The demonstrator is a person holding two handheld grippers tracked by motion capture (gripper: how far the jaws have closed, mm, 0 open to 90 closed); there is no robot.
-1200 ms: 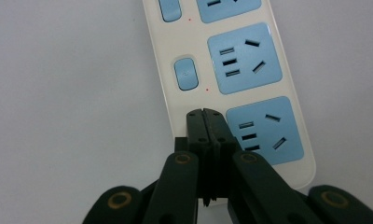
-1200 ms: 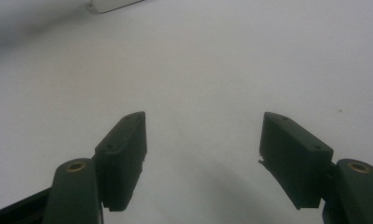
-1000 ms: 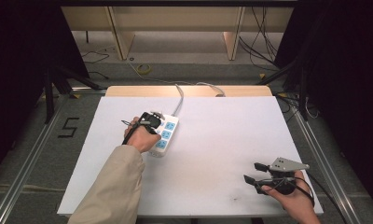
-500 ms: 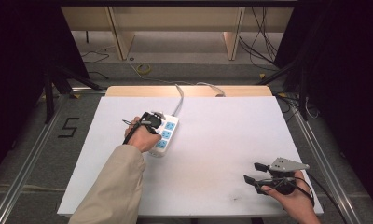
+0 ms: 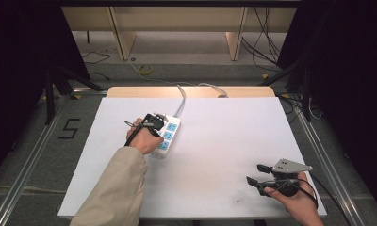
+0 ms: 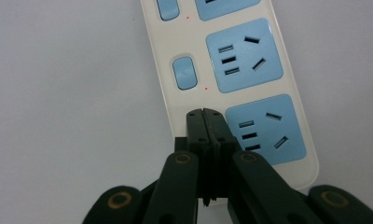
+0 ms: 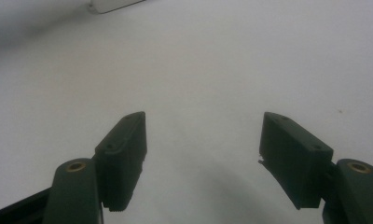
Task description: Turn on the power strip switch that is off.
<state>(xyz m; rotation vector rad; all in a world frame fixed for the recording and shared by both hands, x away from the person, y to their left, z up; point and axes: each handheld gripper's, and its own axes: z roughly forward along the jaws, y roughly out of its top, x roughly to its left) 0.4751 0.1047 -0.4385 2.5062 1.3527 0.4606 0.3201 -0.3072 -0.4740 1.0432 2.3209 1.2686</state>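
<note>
A white power strip [image 5: 169, 132] with blue sockets lies on the white table, its grey cable running off the far edge. My left gripper [image 5: 151, 123] hovers over the strip's left side with its jaws pressed together. In the left gripper view the shut tips [image 6: 205, 113] rest on the strip [image 6: 175, 42] beside the nearest blue socket [image 6: 265, 128], just below a small blue switch button [image 6: 185, 73]. My right gripper [image 5: 255, 174] sits near the table's front right corner, jaws wide apart with nothing between them [image 7: 203, 135].
The white table board [image 5: 224, 141] has a wooden strip along its far edge. Cables and wooden legs lie on the floor beyond. A "5" mark [image 5: 69, 127] is on the floor at the left. A corner of the strip [image 7: 112, 4] shows far off in the right gripper view.
</note>
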